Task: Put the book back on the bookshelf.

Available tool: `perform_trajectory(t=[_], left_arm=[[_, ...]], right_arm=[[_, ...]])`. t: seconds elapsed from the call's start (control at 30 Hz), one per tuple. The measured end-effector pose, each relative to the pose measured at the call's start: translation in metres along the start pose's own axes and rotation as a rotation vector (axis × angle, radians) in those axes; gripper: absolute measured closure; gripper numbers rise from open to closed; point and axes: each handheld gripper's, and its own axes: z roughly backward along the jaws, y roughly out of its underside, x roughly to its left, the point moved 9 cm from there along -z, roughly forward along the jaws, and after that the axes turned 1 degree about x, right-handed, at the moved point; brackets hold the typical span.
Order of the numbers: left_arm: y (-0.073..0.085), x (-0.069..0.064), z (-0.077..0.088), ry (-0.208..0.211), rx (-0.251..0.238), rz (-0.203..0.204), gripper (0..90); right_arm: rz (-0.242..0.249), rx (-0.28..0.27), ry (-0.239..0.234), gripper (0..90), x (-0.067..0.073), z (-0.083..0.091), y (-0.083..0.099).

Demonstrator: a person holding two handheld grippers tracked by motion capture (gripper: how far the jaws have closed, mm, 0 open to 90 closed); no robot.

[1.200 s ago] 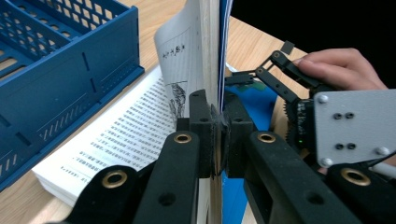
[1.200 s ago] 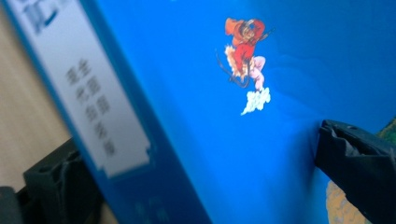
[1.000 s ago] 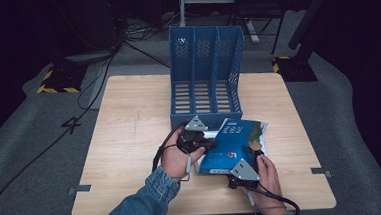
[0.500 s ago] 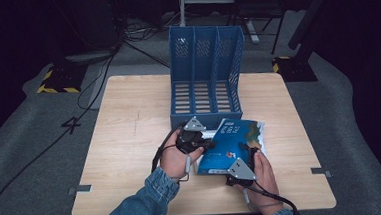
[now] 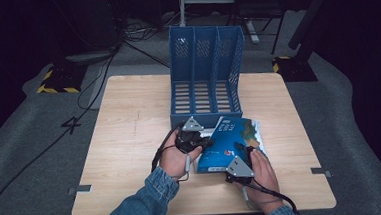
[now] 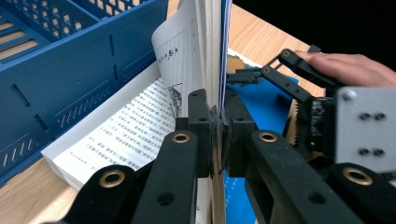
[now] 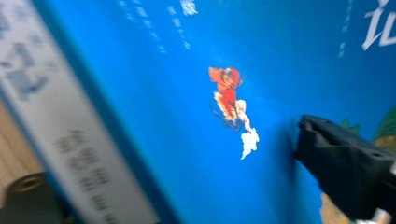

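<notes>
- One table (image 5: 130,141), light wood, on a grey floor.
- One blue file rack (image 5: 204,76) stands at the table's far middle, with three open slots.
- One book (image 5: 233,140) with a blue cover lies on the table just in front of the rack, toward the right, between the two grippers.
- Two grippers, one per hand.
- Left gripper (image 5: 204,142) sits at the book's left edge; in the left gripper view its jaws are pressed together on a raised sheaf of pages and the cover (image 6: 212,60), which stand upright.
- Under the raised part, one open page of printed text (image 6: 126,130) lies flat beside the rack wall.
- Right gripper (image 5: 241,152) is at the book's near edge, jaws over the cover.
- Its jaws have just been closing; the right gripper view shows one jaw against the blue cover, the other blurred at the spine side, book between them. Cannot tell whether they pinch yet.
</notes>
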Motion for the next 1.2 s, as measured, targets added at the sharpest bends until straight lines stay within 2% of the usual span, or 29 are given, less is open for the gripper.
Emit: perform_trajectory(t=[0.03,0.17,0.23,0.27,0.3,0.33,0.37,0.4,0.43,0.5,0.53,0.57,0.63,0.67,0.7,0.77,0.8,0.87,0.9,0.93,1.0,1.03,1.07,1.1,1.13,1.17,1.2], left_arm=[[0.0,0.0,0.0,0.0,0.0,0.0,84.4],[0.002,0.003,-0.001,-0.003,0.002,0.011,84.3],[0.003,0.005,-0.001,-0.001,0.007,0.019,84.1],[0.007,0.009,-0.002,-0.007,0.024,0.028,84.0],[0.007,0.009,-0.002,-0.007,0.024,0.028,83.8],[0.011,0.014,-0.003,-0.013,0.027,0.046,83.6],[0.013,0.018,-0.003,-0.018,0.02,0.052,83.2],[0.013,0.018,-0.003,-0.018,0.02,0.052,83.0],[0.017,0.024,-0.003,-0.012,0.004,0.091,82.3],[0.021,0.031,0.0,-0.032,0.007,0.127,78.5],[0.022,0.034,0.002,-0.038,0.009,0.132,76.4],[0.024,0.038,0.006,-0.034,-0.003,0.149,74.7],[0.023,0.043,0.011,-0.007,-0.062,0.179,66.1],[0.023,0.043,0.011,-0.007,-0.062,0.179,63.1],[0.029,0.051,0.02,-0.005,-0.083,0.195,62.5],[0.036,0.064,0.027,-0.051,-0.09,0.194,60.0],[0.036,0.064,0.027,-0.051,-0.09,0.194,58.8],[0.046,0.086,0.035,-0.121,-0.103,0.21,57.7],[0.052,0.095,0.039,-0.144,-0.101,0.225,56.8],[0.06,0.106,0.043,-0.171,-0.1,0.247,56.1],[0.076,0.123,0.052,-0.224,-0.082,0.267,56.2],[0.076,0.123,0.052,-0.224,-0.082,0.267,56.4],[0.087,0.13,0.055,-0.239,-0.043,0.282,56.9],[0.092,0.132,0.056,-0.246,-0.022,0.292,56.9],[0.096,0.136,0.058,-0.266,-0.035,0.295,57.2],[0.101,0.141,0.059,-0.283,-0.046,0.295,57.9],[0.107,0.144,0.06,-0.295,-0.029,0.304,57.9]], right_arm=[[0.0,0.0,0.0,16.7,0.0,0.0,0.0],[0.072,0.057,0.005,25.7,0.001,0.001,-0.002],[0.119,0.08,0.01,31.1,0.002,0.002,-0.004],[0.17,0.1,0.019,35.2,0.004,0.003,-0.005],[0.17,0.1,0.019,35.2,0.004,0.003,-0.005],[0.235,0.124,0.027,41.3,0.007,0.004,-0.005],[0.272,0.133,0.036,44.2,0.007,0.004,-0.004],[0.272,0.133,0.036,44.2,0.007,0.004,-0.004],[0.31,0.131,0.051,47.8,0.007,0.006,-0.004],[0.334,0.124,0.063,51.5,0.006,0.008,-0.006],[0.338,0.125,0.063,53.1,0.005,0.009,-0.006],[0.34,0.125,0.067,54.6,0.004,0.011,-0.006],[0.327,0.124,0.057,56.0,0.002,0.013,-0.008],[0.327,0.124,0.057,56.0,0.002,0.013,-0.008],[0.304,0.13,0.043,57.5,0.003,0.015,-0.007],[0.286,0.13,0.042,58.5,0.002,0.016,-0.009],[0.286,0.13,0.042,58.5,0.002,0.016,-0.009],[0.267,0.127,0.041,59.6,-0.001,0.019,-0.013],[0.26,0.129,0.033,60.0,-0.003,0.021,-0.015],[0.209,0.125,0.027,60.8,-0.009,0.026,-0.021],[0.178,0.117,0.022,61.2,-0.013,0.029,-0.026],[0.178,0.117,0.022,61.2,-0.013,0.029,-0.026],[0.102,0.109,0.017,61.5,-0.023,0.036,-0.034],[0.102,0.109,0.017,61.5,-0.023,0.036,-0.034],[0.079,0.103,0.018,61.7,-0.026,0.039,-0.036],[0.006,0.087,0.023,62.0,-0.035,0.047,-0.043],[0.006,0.087,0.023,62.0,-0.035,0.047,-0.043]])
